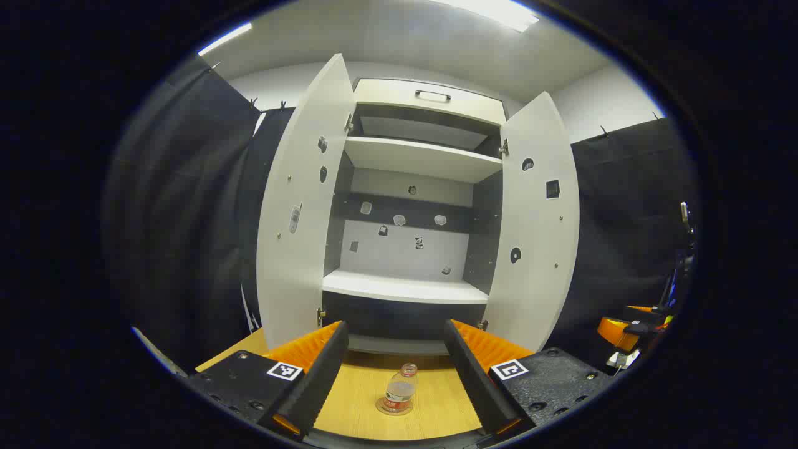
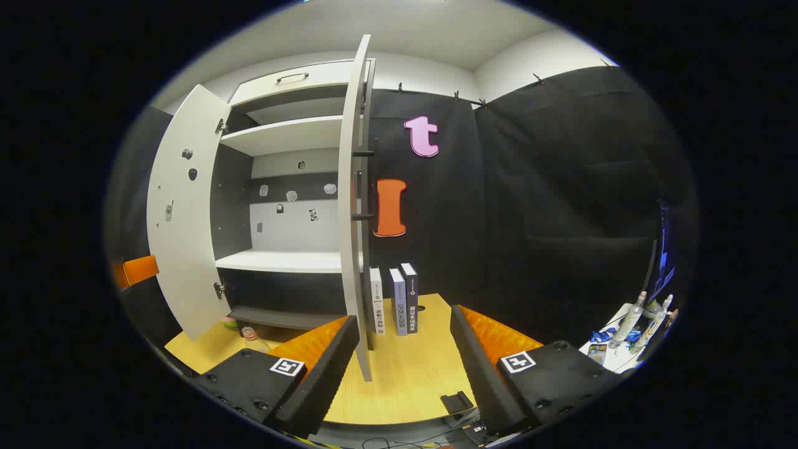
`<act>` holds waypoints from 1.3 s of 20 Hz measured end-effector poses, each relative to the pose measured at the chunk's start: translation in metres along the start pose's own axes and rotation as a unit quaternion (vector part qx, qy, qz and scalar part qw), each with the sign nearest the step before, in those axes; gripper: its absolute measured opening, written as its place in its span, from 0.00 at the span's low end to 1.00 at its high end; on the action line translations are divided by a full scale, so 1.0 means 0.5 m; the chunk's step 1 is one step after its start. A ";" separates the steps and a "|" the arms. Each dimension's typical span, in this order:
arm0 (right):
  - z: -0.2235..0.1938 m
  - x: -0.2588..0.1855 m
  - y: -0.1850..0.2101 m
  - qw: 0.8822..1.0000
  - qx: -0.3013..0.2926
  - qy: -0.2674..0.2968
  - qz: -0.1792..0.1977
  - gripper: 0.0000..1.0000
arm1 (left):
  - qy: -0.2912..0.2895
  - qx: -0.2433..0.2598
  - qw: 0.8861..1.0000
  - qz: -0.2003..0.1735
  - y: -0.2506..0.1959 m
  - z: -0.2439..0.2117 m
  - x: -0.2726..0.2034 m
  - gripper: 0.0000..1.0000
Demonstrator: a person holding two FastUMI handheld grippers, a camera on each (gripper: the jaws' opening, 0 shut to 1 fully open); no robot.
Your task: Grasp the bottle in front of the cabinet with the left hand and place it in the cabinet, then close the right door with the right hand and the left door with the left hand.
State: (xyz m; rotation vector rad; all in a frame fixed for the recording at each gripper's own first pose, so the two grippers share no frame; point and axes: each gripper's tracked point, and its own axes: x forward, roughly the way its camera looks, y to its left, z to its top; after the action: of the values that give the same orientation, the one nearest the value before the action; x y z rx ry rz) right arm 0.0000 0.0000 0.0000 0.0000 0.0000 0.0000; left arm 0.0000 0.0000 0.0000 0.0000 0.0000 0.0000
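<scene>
A small clear plastic bottle (image 1: 399,391) with a reddish label stands upright on the wooden table (image 1: 436,411), just in front of the white cabinet (image 1: 411,159). Both cabinet doors stand open: the left door (image 1: 302,206) and the right door (image 1: 536,218). My left gripper (image 1: 396,330) is open and back from the bottle, which sits low between the two fingers without touching them. My right gripper (image 2: 404,319) is open and holds nothing. It faces the right door (image 2: 354,212) edge-on, with that door's black handle (image 2: 360,184) above. The bottle's top (image 2: 250,335) peeks out beside my right gripper's left finger.
Three upright books (image 2: 398,299) stand on the table against the black cloth wall, right of the right door. The middle shelf (image 1: 405,288) and upper shelf (image 1: 421,159) are bare. A side surface with bottles and clutter (image 2: 629,327) lies at the far right.
</scene>
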 end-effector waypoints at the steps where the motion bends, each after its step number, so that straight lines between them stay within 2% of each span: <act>1: 0.003 0.000 -0.003 1.000 -0.001 -0.002 0.000 0.94 | 0.001 0.000 1.000 0.002 0.001 -0.003 0.001 0.95; 4: 0.010 -0.003 -0.019 1.000 -0.007 -0.005 -0.009 1.00 | 0.003 -0.009 1.000 0.002 0.002 -0.007 0.002 0.95; 7: 0.016 -0.002 -0.018 1.000 -0.009 -0.008 -0.009 0.99 | 0.005 -0.008 1.000 0.007 0.008 -0.010 0.003 0.95; 8: 0.019 -0.003 -0.016 1.000 -0.010 -0.010 -0.007 0.94 | 0.005 -0.006 1.000 0.010 0.010 -0.008 0.001 0.95; 10: 0.019 -0.003 -0.015 1.000 -0.010 -0.013 -0.005 0.98 | 0.005 -0.004 1.000 0.015 0.014 -0.008 -0.003 0.95; 11: 0.016 -0.004 -0.015 1.000 -0.009 -0.012 -0.006 0.94 | 0.005 -0.003 1.000 0.016 0.016 -0.009 -0.002 0.95; 13: 0.014 -0.001 -0.012 1.000 -0.007 -0.009 -0.007 0.98 | 0.008 -0.004 1.000 0.019 0.021 -0.010 -0.004 0.95; 17: 0.014 0.000 -0.008 1.000 -0.006 -0.009 -0.006 0.98 | 0.012 -0.009 1.000 0.022 0.027 -0.021 -0.004 0.95; 22: 0.006 -0.001 -0.011 1.000 -0.008 -0.007 -0.008 0.98 | 0.037 -0.020 0.999 0.016 0.023 -0.079 0.009 0.95; 26: 0.005 -0.006 -0.020 1.000 -0.014 -0.006 -0.012 0.98 | 0.068 -0.018 0.997 0.004 0.005 -0.167 0.039 0.95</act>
State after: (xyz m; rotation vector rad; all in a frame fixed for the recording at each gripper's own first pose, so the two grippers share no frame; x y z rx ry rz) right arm -0.0028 -0.0100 0.0024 -0.0282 -0.0126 -0.0249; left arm 0.0197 0.0024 -0.0833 -0.0358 0.1368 0.0070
